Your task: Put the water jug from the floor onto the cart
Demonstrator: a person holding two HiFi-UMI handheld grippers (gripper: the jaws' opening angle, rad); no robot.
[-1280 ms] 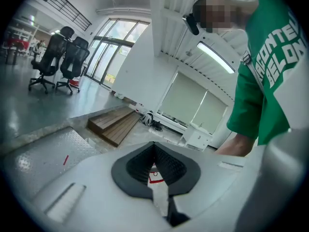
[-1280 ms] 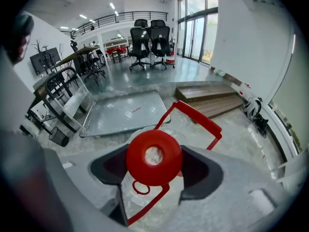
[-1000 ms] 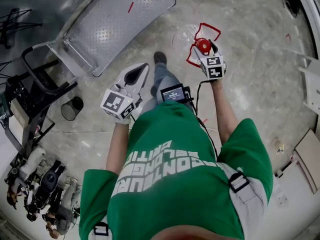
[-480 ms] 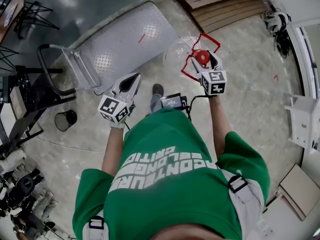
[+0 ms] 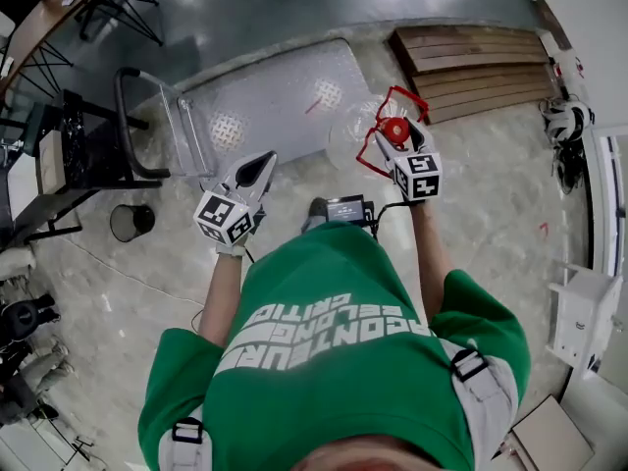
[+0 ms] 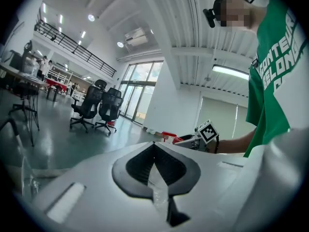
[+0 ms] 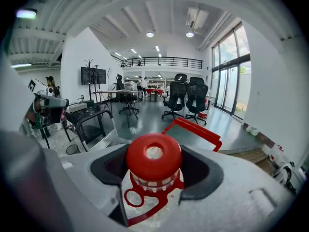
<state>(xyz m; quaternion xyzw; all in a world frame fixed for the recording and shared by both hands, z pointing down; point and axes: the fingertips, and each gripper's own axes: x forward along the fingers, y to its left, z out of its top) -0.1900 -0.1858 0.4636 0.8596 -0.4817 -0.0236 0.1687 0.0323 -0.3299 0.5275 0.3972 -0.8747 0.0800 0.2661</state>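
Observation:
The water jug [image 5: 351, 130] is clear, with a red cap [image 5: 395, 130] and a red carrying handle [image 5: 404, 97]. It hangs off the floor beside the near right edge of the cart. My right gripper [image 5: 396, 135] is shut round the jug's neck, just under the cap [image 7: 154, 157]. The cart [image 5: 270, 101] is a flat metal platform with a black push handle [image 5: 128, 116] at its left end. My left gripper [image 5: 257, 166] is shut and holds nothing; it hovers near the cart's front edge. In the left gripper view its pads [image 6: 145, 162] meet.
A wooden pallet [image 5: 471, 57] lies on the floor behind the jug. A small black bin [image 5: 128, 222] stands left of me. Dark desks and racks [image 5: 59, 155] line the left side, and white shelving [image 5: 579, 312] the right. Office chairs [image 7: 188, 98] stand far off.
I have stepped toward the cart with the jug hanging from my right gripper. The cart and pallet now sit closer in view. Both grippers keep their states.

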